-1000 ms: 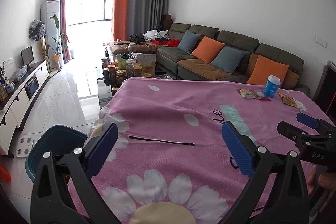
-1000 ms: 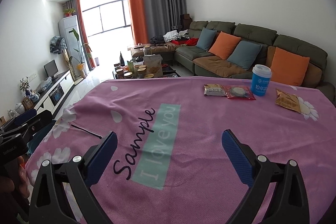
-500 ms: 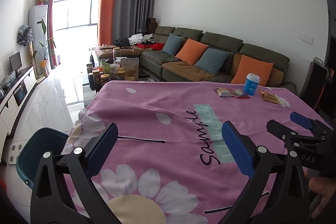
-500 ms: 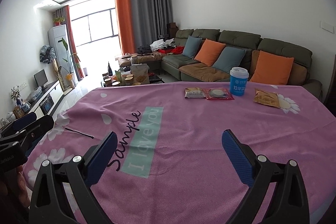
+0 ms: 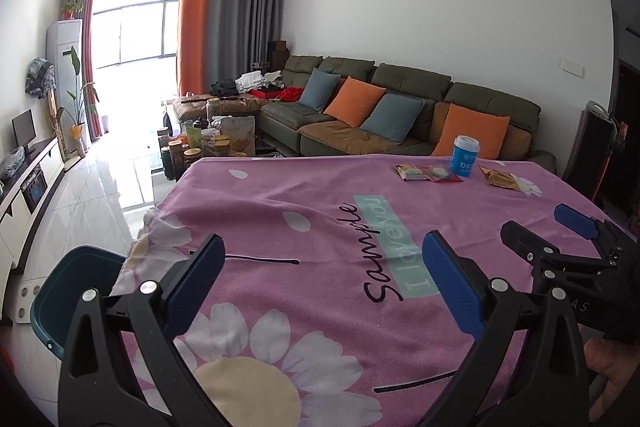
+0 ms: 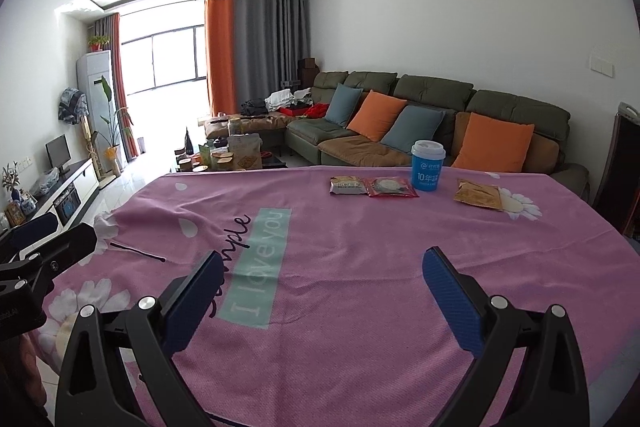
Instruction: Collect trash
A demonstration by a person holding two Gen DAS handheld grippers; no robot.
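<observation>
A pink daisy-print cloth (image 6: pixel 360 247) is covering the surface, reading "Sample" and "I love you" on a teal band. Behind it an olive sofa (image 6: pixel 440 115) with orange and blue cushions is lining the far wall, beside orange and grey curtains. The trash is sitting along the far right edge: 3 flat wrappers, a pale one (image 6: pixel 347 185) touching a red one (image 6: pixel 391 187), their long sides running left-right, and a brown one (image 6: pixel 478 195) further right. A blue cup (image 6: pixel 427 165) is standing upright between them, its print too small to read. A teal bin (image 5: pixel 68 297) is waiting on the floor at the near left. Both the left gripper (image 5: pixel 320 287) and right gripper (image 6: pixel 320 291) are hovering near, fingers spread apart, gripping nothing.
</observation>
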